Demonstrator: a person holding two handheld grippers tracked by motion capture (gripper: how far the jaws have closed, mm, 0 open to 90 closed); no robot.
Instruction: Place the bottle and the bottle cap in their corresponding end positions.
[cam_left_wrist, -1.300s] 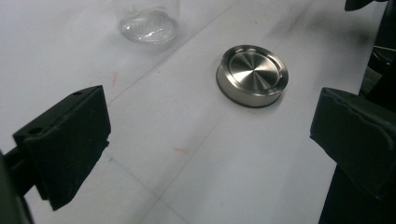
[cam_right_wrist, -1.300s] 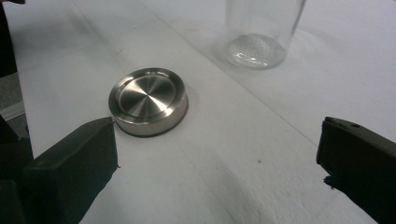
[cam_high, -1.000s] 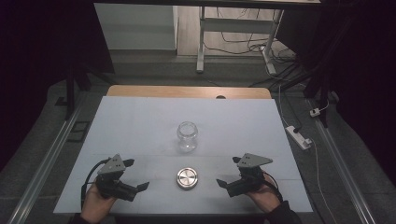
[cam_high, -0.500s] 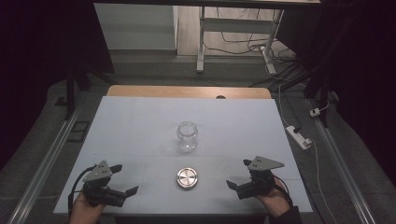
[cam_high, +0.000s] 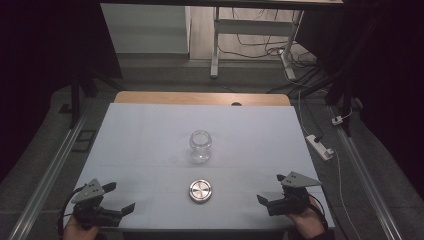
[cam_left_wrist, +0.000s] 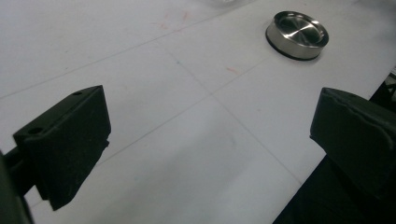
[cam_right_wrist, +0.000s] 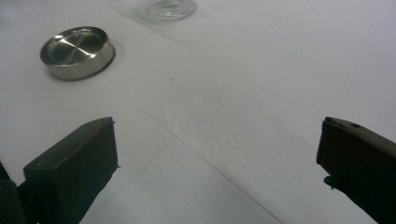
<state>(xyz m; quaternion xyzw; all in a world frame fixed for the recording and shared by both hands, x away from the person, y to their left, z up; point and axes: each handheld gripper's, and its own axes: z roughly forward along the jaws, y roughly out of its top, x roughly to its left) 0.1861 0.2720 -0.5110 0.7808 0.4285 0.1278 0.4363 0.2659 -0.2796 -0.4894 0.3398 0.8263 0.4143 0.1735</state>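
A clear glass jar (cam_high: 200, 146) stands upright and lidless at the middle of the white table (cam_high: 140, 140). A round metal lid (cam_high: 200, 191) lies in front of it, nearer the front edge. My left gripper (cam_high: 121, 196) is open at the front left corner, empty, well left of the lid. My right gripper (cam_high: 270, 188) is open at the front right, also empty. In the left gripper view the lid (cam_left_wrist: 297, 29) lies far beyond the gripper (cam_left_wrist: 210, 135). In the right gripper view the lid (cam_right_wrist: 77, 51) and the jar's base (cam_right_wrist: 170, 8) lie ahead of the gripper (cam_right_wrist: 217, 158).
A wooden strip (cam_high: 200, 98) runs along the table's far edge. A white power strip (cam_high: 319, 146) lies on the floor to the right. Metal rails (cam_high: 50, 170) flank the table, and desk legs (cam_high: 215, 45) with cables stand behind it.
Both grippers have drawn back toward the front edge. The left one also slid outward to the left corner. Jar and lid have not moved.
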